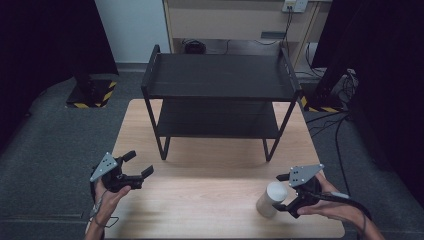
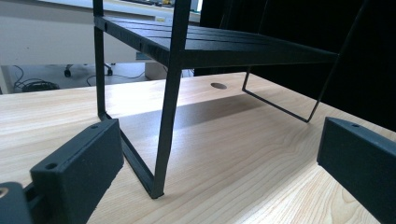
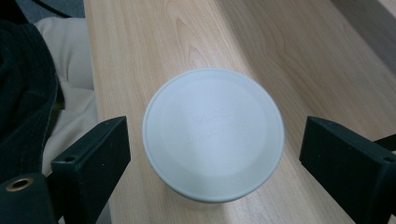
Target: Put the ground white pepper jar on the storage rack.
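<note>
A white cylindrical container point(image 1: 270, 200) with a flat round lid point(image 3: 212, 133) stands upright near the table's front right edge. My right gripper point(image 1: 281, 192) is open with one jaw on each side of the container point(image 3: 212, 154), and a gap shows on both sides. My left gripper point(image 1: 138, 163) is open and holds nothing, low over the front left of the table. It point(image 2: 215, 168) faces the front left leg point(image 2: 164, 130) of a black two-tier rack point(image 1: 218, 75).
The rack stands on the far half of the light wooden table point(image 1: 200, 200), its lower shelf point(image 1: 215, 120) bare. Grey carpet surrounds the table, with cables point(image 1: 335, 130) on the floor at right and a striped stand base point(image 1: 92, 95) at back left.
</note>
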{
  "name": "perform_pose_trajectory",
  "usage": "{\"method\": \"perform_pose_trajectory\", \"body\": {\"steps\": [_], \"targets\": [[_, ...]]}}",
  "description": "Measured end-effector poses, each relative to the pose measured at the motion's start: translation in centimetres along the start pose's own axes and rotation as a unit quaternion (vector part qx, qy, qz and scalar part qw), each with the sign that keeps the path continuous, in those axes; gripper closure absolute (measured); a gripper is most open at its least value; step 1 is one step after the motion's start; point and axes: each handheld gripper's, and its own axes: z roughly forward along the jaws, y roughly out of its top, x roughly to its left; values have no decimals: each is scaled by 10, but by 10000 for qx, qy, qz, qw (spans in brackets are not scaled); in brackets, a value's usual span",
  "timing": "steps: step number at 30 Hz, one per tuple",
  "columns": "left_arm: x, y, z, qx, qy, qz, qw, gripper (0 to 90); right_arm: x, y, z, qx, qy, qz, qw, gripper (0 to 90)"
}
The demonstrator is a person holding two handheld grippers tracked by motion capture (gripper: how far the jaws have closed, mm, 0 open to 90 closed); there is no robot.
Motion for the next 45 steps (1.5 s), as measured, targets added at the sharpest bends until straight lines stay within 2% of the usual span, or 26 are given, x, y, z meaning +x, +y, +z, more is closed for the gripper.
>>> {"method": "perform_pose_trajectory", "body": {"steps": [8,10,13,16,20,23,26,28,32,33,34,42,43,45], "targets": [[-2,2,3,51,-87,65,9999,0,6,-35,9,-550,-113,164,9983,176],[-2,2,2,54,-79,67,9999,0,6,-42,10,-695,-112,145,9974,228],[-2,2,2,46,-76,54,9999,0,5,-52,13,-892,-84,326,9954,285],[-1,1,2,32,-80,48,10000,0,6,-62,16,-1112,-37,350,9932,332],[-1,2,2,60,-78,55,9999,0,9,-66,17,-1200,-93,385,9920,335],[-1,2,2,51,-77,55,9999,0,8,-62,15,-1129,-144,344,9929,335],[0,1,2,39,-75,51,10000,0,5,-58,11,-1143,-101,469,9923,335],[0,1,2,40,-73,46,10000,0,3,-52,5,-1164,-106,533,9917,335],[-1,2,2,62,-88,68,9999,0,1,-28,-17,-1181,-233,485,9915,335],[-1,2,2,60,-87,75,9999,0,0,-14,-27,-1157,-272,453,9919,335],[-1,2,2,59,-62,93,9999,0,0,-10,-31,-1153,-286,447,9919,335],[-1,1,3,68,-44,86,9999,0,5,66,-82,-1259,-657,283,9895,336],[-1,1,3,68,-44,86,9999,0,5,66,-82,-1259,-657,283,9895,336],[-1,2,4,84,-43,92,9999,0,9,92,-96,-1350,-794,295,9872,336]]}}
